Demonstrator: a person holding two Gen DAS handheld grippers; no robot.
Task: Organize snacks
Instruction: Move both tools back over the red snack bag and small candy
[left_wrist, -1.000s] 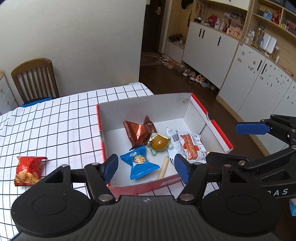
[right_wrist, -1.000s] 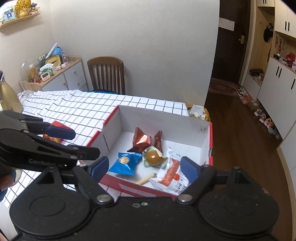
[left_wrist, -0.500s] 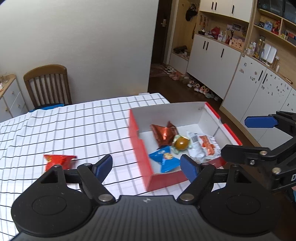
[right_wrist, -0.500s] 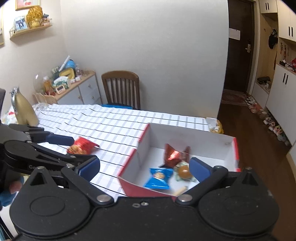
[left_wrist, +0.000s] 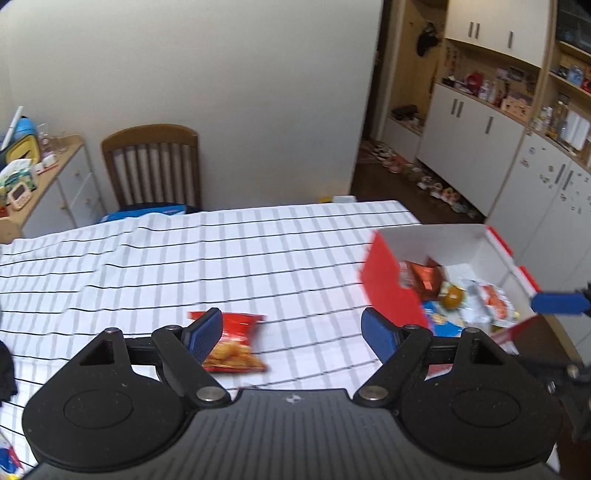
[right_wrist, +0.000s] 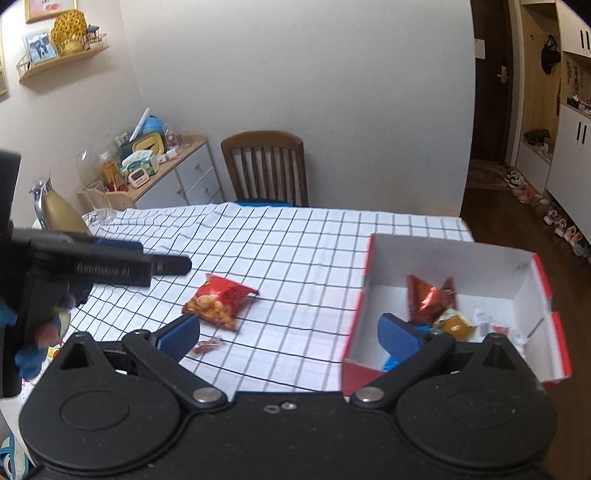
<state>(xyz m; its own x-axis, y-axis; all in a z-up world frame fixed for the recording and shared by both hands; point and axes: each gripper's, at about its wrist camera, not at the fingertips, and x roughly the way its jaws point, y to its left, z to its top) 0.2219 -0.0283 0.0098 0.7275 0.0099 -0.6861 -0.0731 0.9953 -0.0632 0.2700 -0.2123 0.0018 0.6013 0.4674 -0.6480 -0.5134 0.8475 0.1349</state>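
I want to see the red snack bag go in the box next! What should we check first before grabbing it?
1. Left tool open wide enough for the bag: ok, its jaws stand well apart and hold nothing.
2. Red snack bag free to pick: ok, it lies alone on the checked tablecloth.
3. Bag lined up between the left tool's jaws: not ok, it sits by the left jaw, off centre.
4. Room in the box: ok, bare floor shows beside the snacks inside.
5. Right tool out of the way: ok, open and empty, near the box.
6. Small wrapped bit near the right tool: cannot tell what it is.
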